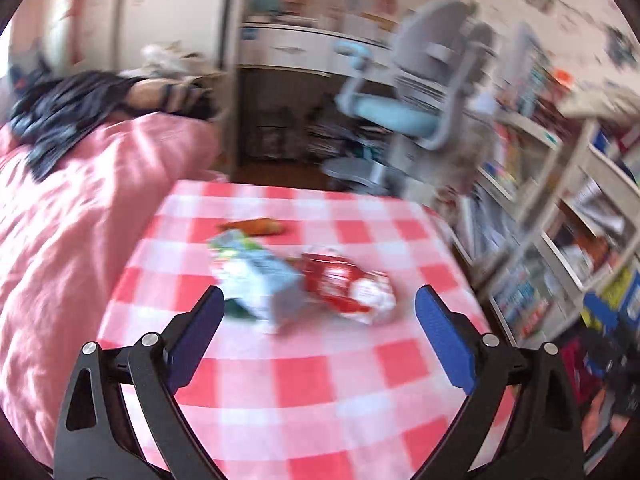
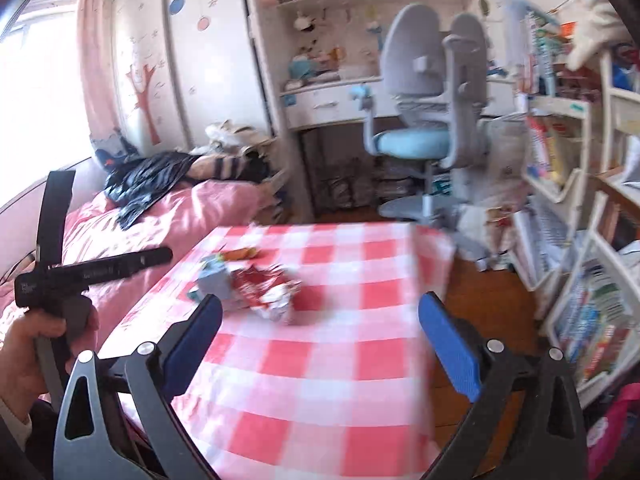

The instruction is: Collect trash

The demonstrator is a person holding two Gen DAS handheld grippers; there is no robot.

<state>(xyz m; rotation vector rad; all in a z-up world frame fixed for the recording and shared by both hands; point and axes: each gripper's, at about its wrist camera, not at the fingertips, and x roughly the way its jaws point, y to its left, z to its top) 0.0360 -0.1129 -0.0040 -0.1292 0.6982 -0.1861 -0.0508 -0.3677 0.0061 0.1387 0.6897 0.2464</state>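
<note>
Three pieces of trash lie together on the table with the red-and-white checked cloth (image 1: 320, 380). They are a pale blue and white carton (image 1: 256, 280), a crumpled red and white wrapper (image 1: 348, 284) and an orange wrapper (image 1: 256, 226) behind them. My left gripper (image 1: 320, 292) hangs open above the cloth just short of the pile, with nothing between its blue pads. My right gripper (image 2: 320, 299) is open and empty too, and the same pile (image 2: 256, 284) sits ahead to its left. A hand (image 2: 24, 340) holds the left tool at the left edge of the right wrist view.
A pink bed (image 2: 168, 216) runs along the table's left side, with a black plastic bag (image 2: 148, 176) lying on it. A grey and blue desk chair (image 2: 420, 140) stands beyond the table in front of a white desk. Full bookshelves (image 2: 580, 240) line the right.
</note>
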